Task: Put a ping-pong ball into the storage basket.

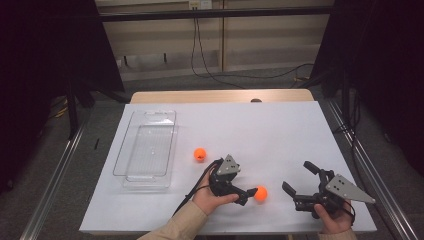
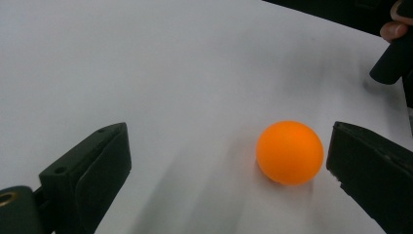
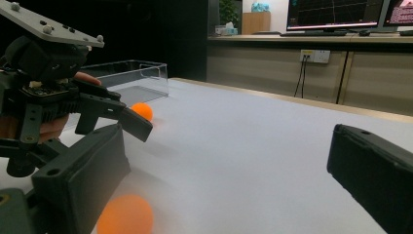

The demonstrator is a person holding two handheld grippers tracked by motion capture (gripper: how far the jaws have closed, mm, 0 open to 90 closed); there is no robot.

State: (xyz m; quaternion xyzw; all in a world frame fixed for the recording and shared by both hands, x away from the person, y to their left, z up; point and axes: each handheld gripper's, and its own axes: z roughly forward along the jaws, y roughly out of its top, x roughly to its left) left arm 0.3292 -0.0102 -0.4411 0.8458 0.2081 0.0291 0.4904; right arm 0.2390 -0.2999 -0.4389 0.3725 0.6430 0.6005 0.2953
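Two orange balls lie on the white table. One ball (image 1: 260, 193) rests near the front edge, the other ball (image 1: 200, 154) sits closer to the clear tray (image 1: 145, 150). My left gripper (image 1: 251, 192) reaches toward the near ball from the left. In the left gripper view that ball (image 2: 290, 152) lies on the table between the open jaws, close to the right one, untouched. My right gripper (image 1: 298, 178) is open and holds nothing, a little to the right of that ball. The same ball (image 3: 127, 214) peeks from behind its left jaw.
The clear plastic tray (image 3: 126, 78) stands at the left of the table with nothing in it. The far ball (image 3: 142, 111) lies in front of it. The white sheet (image 1: 250, 125) covers the table. Cables and dark frames stand beyond the far edge.
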